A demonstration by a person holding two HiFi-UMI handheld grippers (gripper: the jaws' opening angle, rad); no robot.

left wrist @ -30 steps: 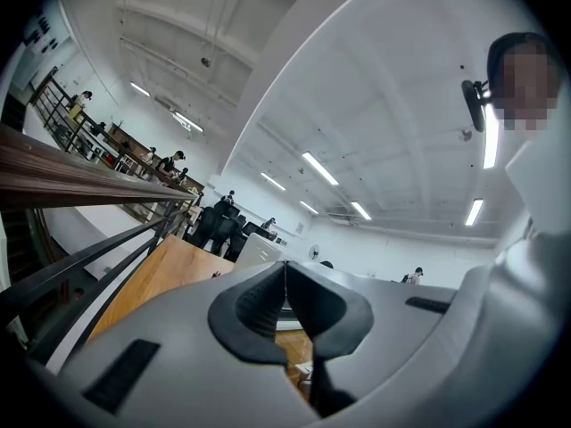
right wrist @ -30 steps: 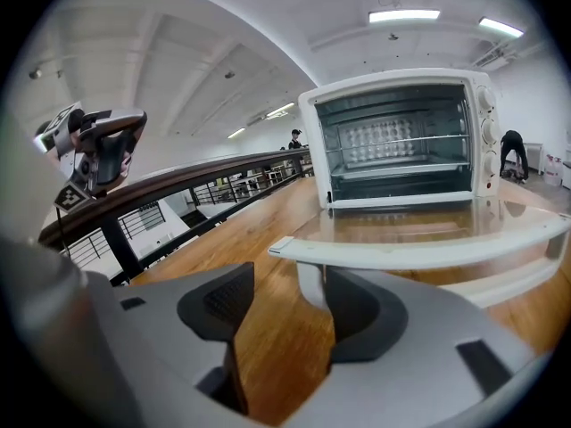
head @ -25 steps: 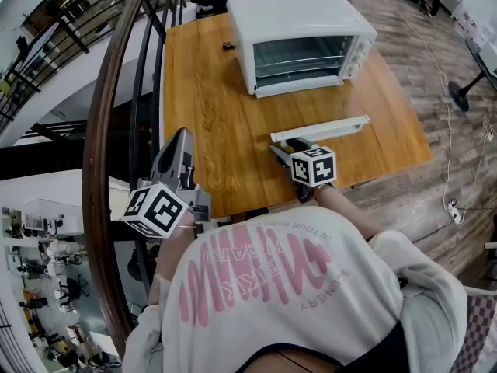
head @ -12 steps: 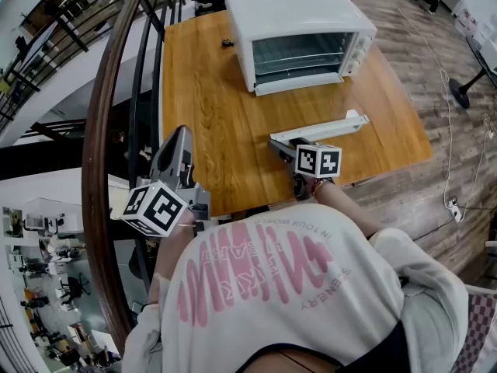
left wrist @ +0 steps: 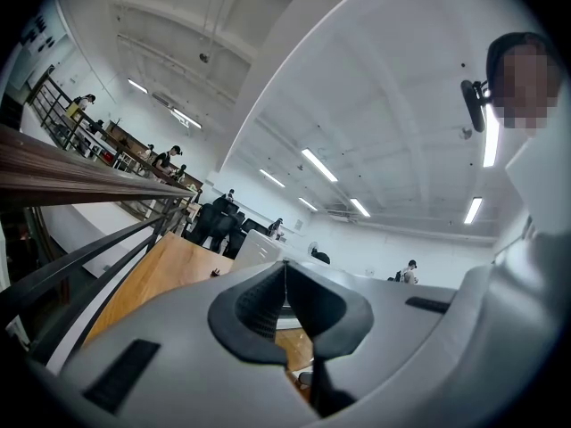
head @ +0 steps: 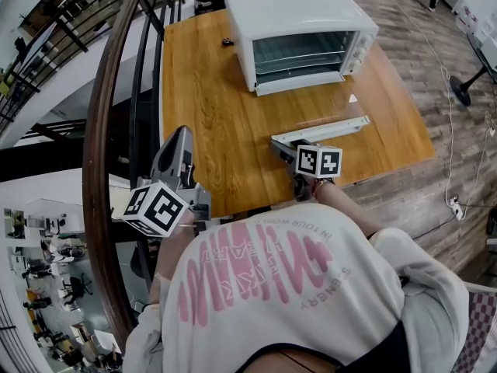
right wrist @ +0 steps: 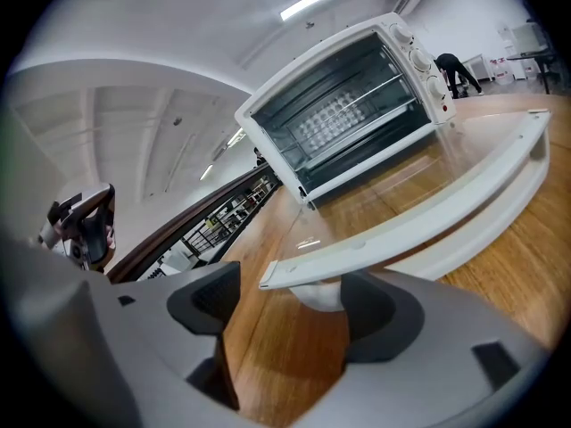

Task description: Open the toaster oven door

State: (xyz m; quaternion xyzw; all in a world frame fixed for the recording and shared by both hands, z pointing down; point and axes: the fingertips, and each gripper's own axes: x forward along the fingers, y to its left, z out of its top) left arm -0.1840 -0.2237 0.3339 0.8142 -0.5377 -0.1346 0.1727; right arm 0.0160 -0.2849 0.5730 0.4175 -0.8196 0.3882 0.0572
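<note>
Jaws of the right gripper (head: pixel 281 148) are opening. The near end of the door (head: pixel 322 129), a glass panel with a white bar handle, sits between them, and the left pad stands clear of it. Jaws of the left gripper (left wrist: pixel 285 279) are pressed together with nothing between them. This gripper hangs beyond the desk's left edge, above the handrail (head: pixel 109 130).

The desk (head: pixel 210 115) is bare light wood and stands on a plank floor (head: pixel 435 68) beside a curved railing, with a lower level visible beyond it.

The toaster oven (head: pixel 299 33) stands at the far end of the desk. Its front is open, and a wire rack (right wrist: pixel 343 114) is visible inside. The door lies flat on the desk near the front edge, well apart from the oven.

A small dark object (head: pixel 227 44) lies just left of the oven; its kind cannot be made out. A cable (head: pixel 450 169) runs across the floor on the right.

The person's sweatshirt (head: pixel 295 286) covers the desk's near edge. Both hands are hidden behind the grippers.
</note>
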